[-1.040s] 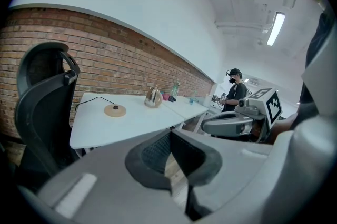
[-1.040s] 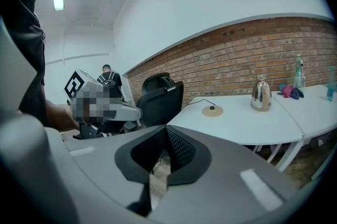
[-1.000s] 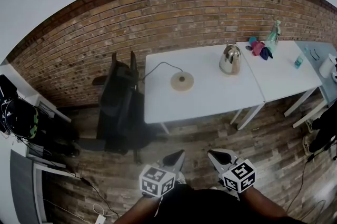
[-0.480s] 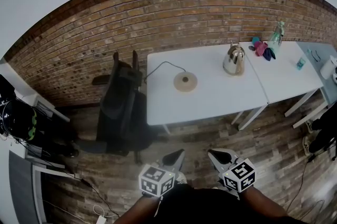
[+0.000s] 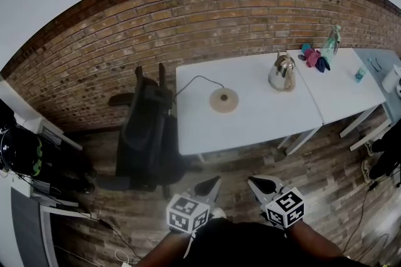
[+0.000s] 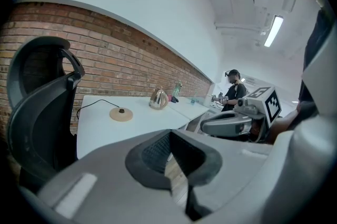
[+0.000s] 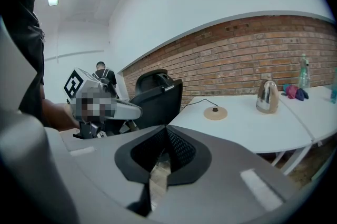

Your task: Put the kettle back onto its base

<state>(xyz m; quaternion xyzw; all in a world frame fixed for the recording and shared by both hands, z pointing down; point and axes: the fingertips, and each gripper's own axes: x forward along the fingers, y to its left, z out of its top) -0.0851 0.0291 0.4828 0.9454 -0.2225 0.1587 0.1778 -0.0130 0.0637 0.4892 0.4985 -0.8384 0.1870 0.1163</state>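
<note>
A shiny steel kettle [image 5: 282, 73] stands on the right part of a white table [image 5: 250, 118]. Its round tan base [image 5: 224, 99] lies well left of it, with a black cord running off the table's back. Both also show far ahead in the left gripper view, kettle [image 6: 158, 99] and base [image 6: 121, 114], and in the right gripper view, kettle [image 7: 268, 96] and base [image 7: 215, 112]. My left gripper [image 5: 213, 183] and right gripper [image 5: 252, 183] hang side by side over the wooden floor, well short of the table. Both are shut on nothing.
A black office chair [image 5: 145, 134] stands at the table's left end. A second white table [image 5: 348, 90] adjoins on the right with a spray bottle [image 5: 330, 43], coloured cloths [image 5: 313, 57] and a small bottle [image 5: 358, 74]. Another person [image 6: 234, 92] stands far off.
The table, kettle and base have slid slightly right and lower in the head view as I move across the floor. Both grippers keep their pose and stay shut.
</note>
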